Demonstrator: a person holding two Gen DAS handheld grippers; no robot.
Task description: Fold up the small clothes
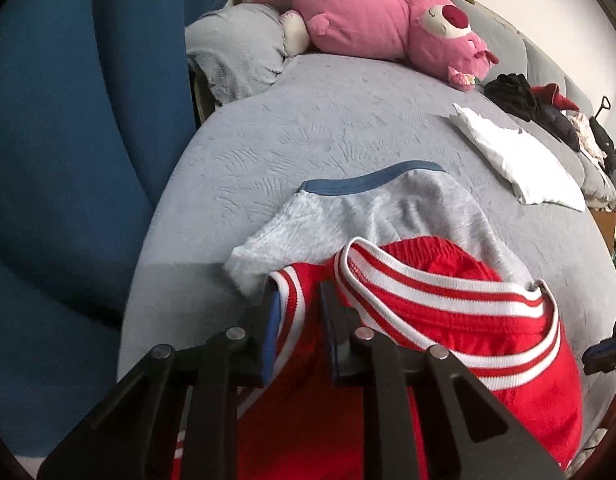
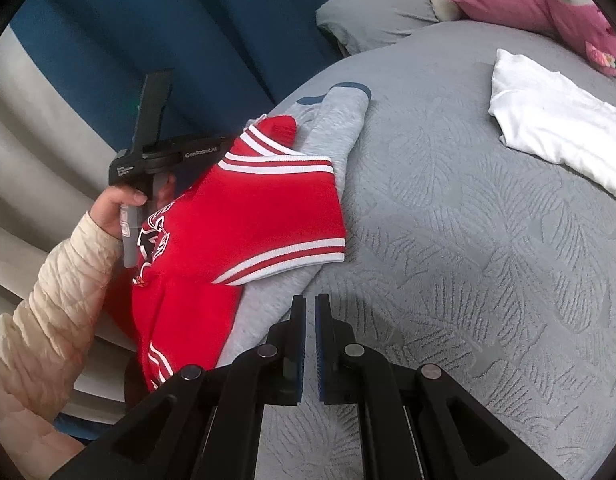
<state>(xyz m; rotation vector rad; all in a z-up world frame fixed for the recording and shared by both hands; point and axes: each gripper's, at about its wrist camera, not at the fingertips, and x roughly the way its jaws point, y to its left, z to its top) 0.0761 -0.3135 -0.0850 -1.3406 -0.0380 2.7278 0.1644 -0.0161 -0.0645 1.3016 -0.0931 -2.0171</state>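
While the left tool (image 1: 296,312) pinches the red jersey's (image 1: 447,312) striped trim, the right tool (image 2: 310,320) (pressed together, empty) hovers over the bed (image 2: 467,260).

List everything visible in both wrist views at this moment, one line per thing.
red garment: one, red with white-striped trim, near bed edge, on the grey garment
grey garment: one, grey with blue band, under the red one
white cloth: one, white, folded, farther along the bed
pink plush toy: one, pink, by the pillow
pillow: one, grey
dark clothes: pile, black and red
bed cover: grey
left tool: shut on red garment
right tool: shut, empty
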